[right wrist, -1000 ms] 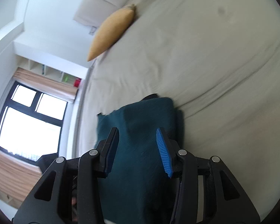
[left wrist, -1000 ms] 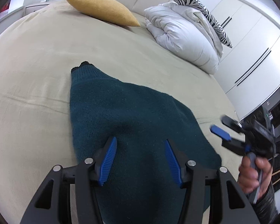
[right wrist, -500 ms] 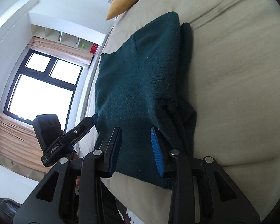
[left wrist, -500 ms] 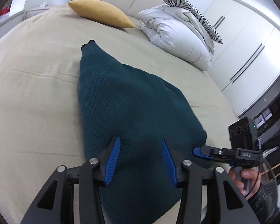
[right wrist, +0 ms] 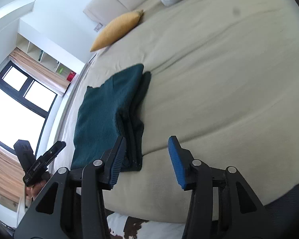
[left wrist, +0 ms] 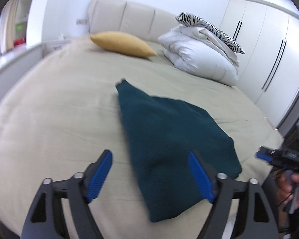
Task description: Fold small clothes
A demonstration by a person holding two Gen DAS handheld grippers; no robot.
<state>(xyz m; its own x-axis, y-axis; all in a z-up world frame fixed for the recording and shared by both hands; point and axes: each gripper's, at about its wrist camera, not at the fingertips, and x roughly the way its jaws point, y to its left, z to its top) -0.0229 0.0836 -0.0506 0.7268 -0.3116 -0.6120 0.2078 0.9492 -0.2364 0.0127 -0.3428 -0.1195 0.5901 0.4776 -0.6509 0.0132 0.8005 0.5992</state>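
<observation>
A dark teal knitted garment [left wrist: 169, 139] is lying folded on the beige bedsheet [left wrist: 49, 109], close to the near edge of the bed and nearer the bed's right-hand corner as the left wrist view shows it. One narrow end of it is pointing toward the headboard [left wrist: 125, 18], while its broader end is lying near the edge. In the right wrist view the same garment [right wrist: 105, 115] is showing several stacked layers along its right side.

The left gripper [left wrist: 149, 175] is hovering above the near end of the garment with its jaws opening, standing very wide. The blue pads [left wrist: 98, 177] are pressing on nothing: the cloth is lying below and between them, not gripped. The right gripper [right wrist: 147, 159] is hanging over the bare sheet just beside the garment's layered edge, its jaws also opening and about half spread. Its left finger is appearing in front of the garment's corner, but the pads are not closing on the cloth, and only sheet is showing between them. From the left wrist view the right gripper [left wrist: 269, 156] is visible at the right edge, carried by a hand [left wrist: 293, 187].

A mustard cushion [left wrist: 123, 43] is resting near the headboard, and a white duvet [left wrist: 201, 59] is sitting bundled toward the far right corner of the bed with a zebra-patterned pillow [left wrist: 211, 27] on top. White wardrobe doors [left wrist: 269, 49] are standing beyond the bed's right edge.
</observation>
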